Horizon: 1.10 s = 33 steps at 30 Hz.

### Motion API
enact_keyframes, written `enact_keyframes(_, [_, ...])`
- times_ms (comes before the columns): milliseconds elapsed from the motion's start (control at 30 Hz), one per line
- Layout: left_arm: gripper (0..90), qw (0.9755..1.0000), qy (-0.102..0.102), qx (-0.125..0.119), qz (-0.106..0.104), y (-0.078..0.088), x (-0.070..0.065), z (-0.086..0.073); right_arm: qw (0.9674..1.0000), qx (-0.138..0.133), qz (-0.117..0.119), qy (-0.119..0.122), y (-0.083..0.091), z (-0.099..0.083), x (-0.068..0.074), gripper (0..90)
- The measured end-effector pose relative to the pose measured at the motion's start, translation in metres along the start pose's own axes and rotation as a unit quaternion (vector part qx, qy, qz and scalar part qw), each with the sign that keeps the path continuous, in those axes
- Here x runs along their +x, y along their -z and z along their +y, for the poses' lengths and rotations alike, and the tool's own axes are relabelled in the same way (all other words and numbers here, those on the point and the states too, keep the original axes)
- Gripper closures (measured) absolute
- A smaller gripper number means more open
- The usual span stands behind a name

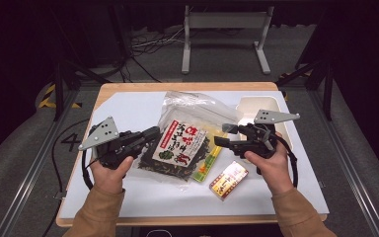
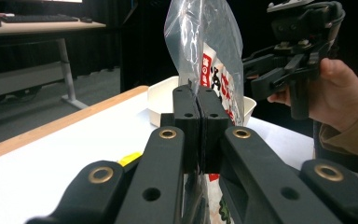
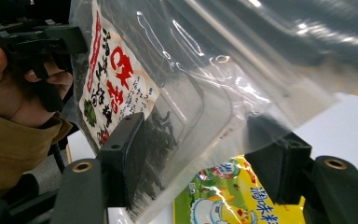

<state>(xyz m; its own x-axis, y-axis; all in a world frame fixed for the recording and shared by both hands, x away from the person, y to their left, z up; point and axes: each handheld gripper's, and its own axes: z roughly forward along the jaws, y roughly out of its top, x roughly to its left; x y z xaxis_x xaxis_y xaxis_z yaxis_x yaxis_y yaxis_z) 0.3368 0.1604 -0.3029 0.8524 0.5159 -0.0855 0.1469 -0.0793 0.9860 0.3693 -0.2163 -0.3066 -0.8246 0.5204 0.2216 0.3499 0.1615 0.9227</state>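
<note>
A clear plastic bag [image 1: 193, 106] holding a dark seaweed packet [image 1: 180, 145] with a red and white label is lifted off the white table. My left gripper [image 1: 154, 134] is shut on the bag's left edge; in the left gripper view the jaws [image 2: 199, 122] are pressed together with the bag [image 2: 200, 32] rising from between them. My right gripper [image 1: 220, 137] stands open at the bag's right side. In the right gripper view the bag's lower corner [image 3: 186, 121] hangs between the spread jaws [image 3: 200, 158], and the pads are not pressing on it.
A yellow-green packet [image 1: 208, 165] lies under the bag's right edge. A small red and yellow box [image 1: 228, 180] rests near the front. A white tray [image 1: 262, 103] stands at the back right. A table frame [image 1: 225, 22] stands on the floor beyond.
</note>
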Motion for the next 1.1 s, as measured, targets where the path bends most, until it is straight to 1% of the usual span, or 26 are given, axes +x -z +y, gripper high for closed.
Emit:
enact_keyframes(133, [88.8, 1.0000, 0.000, 0.001, 0.001, -0.001, -0.002, 0.000, 0.9999, -0.002, 0.013, -0.001, -0.006, 0.000, 0.002, 45.5])
enact_keyframes(267, [88.8, 1.0000, 0.004, -0.005, -0.002, 0.000, -0.001, 0.000, 0.9996, -0.010, 0.027, -0.003, -0.008, 0.002, 0.003, 59.0])
enact_keyframes(300, [88.8, 1.0000, 0.004, -0.004, -0.001, 0.000, -0.001, -0.001, 0.9996, -0.010, 0.027, -0.003, -0.008, 0.002, 0.003, 59.0])
enact_keyframes(333, [88.8, 1.0000, 0.005, -0.007, -0.001, 0.000, 0.000, -0.001, 0.9992, -0.015, 0.038, -0.004, -0.007, 0.004, 0.003, 68.4])
enact_keyframes(367, [88.8, 1.0000, 0.005, -0.007, -0.001, 0.000, 0.000, -0.001, 0.9992, -0.015, 0.038, -0.004, -0.007, 0.004, 0.003, 68.4])
enact_keyframes(400, [88.8, 0.9999, 0.006, -0.008, -0.001, 0.000, 0.000, -0.001, 0.9990, -0.018, 0.042, 0.002, -0.007, 0.005, 0.004, 74.1])
enact_keyframes(467, [88.8, 1.0000, 0.006, -0.007, 0.001, 0.001, 0.000, -0.002, 0.9989, -0.017, 0.044, 0.005, -0.006, 0.006, 0.005, 74.9])
enact_keyframes(500, [88.8, 0.9999, 0.010, -0.008, -0.001, 0.001, 0.001, -0.002, 0.9989, -0.017, 0.043, 0.009, -0.006, 0.006, 0.007, 76.9])
enact_keyframes(633, [88.5, 0.9999, 0.009, -0.006, 0.002, 0.001, 0.002, -0.003, 0.9989, -0.017, 0.039, 0.017, -0.004, 0.008, 0.009, 79.5])
enact_keyframes(700, [88.2, 0.9999, 0.011, -0.004, 0.004, 0.001, 0.002, -0.004, 0.9988, -0.021, 0.038, 0.025, -0.001, 0.011, 0.012, 82.3])
enact_keyframes(833, [87.2, 0.9999, 0.015, -0.002, 0.006, -0.001, 0.003, -0.005, 0.9987, -0.023, 0.035, 0.030, 0.002, 0.014, 0.016, 83.5])
enact_keyframes(933, [86.1, 0.9999, 0.017, -0.004, 0.002, -0.002, 0.003, -0.005, 0.9986, -0.025, 0.032, 0.035, 0.006, 0.020, 0.019, 83.9])
enact_keyframes(1067, [81.0, 0.9995, 0.028, -0.012, 0.003, -0.002, 0.006, -0.007, 0.9983, -0.027, 0.034, 0.040, 0.010, 0.025, 0.022, 84.0])
enact_keyframes(1100, [79.6, 0.9994, 0.031, -0.012, 0.001, -0.002, 0.007, -0.008, 0.9982, -0.026, 0.031, 0.044, 0.010, 0.026, 0.024, 84.1])
